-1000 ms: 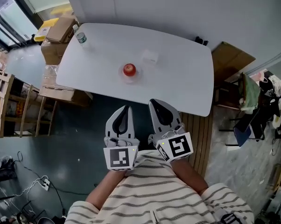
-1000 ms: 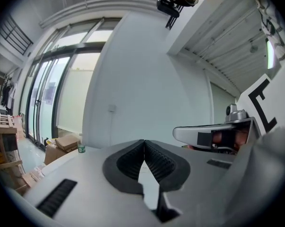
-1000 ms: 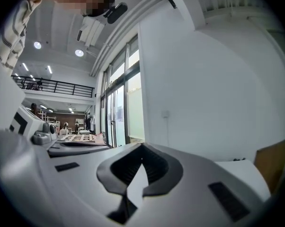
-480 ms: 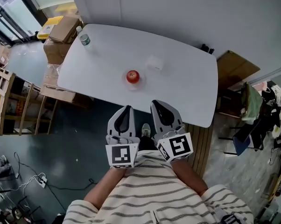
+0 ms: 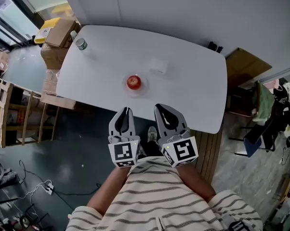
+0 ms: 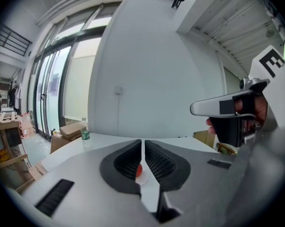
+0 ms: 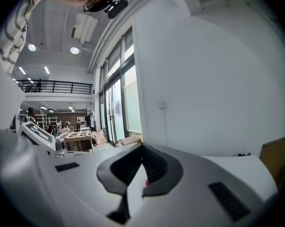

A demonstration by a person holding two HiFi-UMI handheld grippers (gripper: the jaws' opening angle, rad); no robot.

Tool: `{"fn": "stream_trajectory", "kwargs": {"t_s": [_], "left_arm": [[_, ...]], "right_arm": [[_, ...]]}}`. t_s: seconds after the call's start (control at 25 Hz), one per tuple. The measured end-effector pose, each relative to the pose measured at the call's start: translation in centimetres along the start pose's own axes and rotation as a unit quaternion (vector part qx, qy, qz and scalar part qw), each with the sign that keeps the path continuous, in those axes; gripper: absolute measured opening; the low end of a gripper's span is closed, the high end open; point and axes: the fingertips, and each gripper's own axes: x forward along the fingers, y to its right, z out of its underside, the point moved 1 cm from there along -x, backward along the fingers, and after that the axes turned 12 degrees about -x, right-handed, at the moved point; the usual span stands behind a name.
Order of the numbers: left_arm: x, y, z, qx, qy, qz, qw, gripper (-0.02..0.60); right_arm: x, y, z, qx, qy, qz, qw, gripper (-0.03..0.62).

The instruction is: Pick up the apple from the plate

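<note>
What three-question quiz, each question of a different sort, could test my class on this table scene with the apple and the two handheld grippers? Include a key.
1. True or false: the left gripper holds the apple.
2. What stands near the far left corner of the table? A. a bottle B. a mug C. a lamp
3. Fill the blank: the apple lies on a clear ____.
Key:
1. False: it and the right gripper are shut and empty, short of the table's near edge.
2. A.
3. plate.
</note>
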Motion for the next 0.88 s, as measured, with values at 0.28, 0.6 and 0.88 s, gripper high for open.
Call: {"fn": "stream_trajectory", "kwargs": {"t_s": [0.28,0.6,0.88], "left_arm": [[3.4,-1.2,3.9,0.003,-0.043,-0.014,0.999,0.046],[6.7,-2.0,6.4,0.01,-0.065,-0.012,0.9977,0.168],[9.6,-2.3,8.4,0.017,-0.085,-0.004,0.9962,0.272]], "right_arm": [[1.0,1.6,1.8,0.009,-0.019,0.002,1.0,0.012],[2.0,3.0,2.9,0.015,-0.03,0.004,0.999,0.012],[2.9,4.2,4.0,0.021,-0.042,0.005,0.999,0.012]]}}
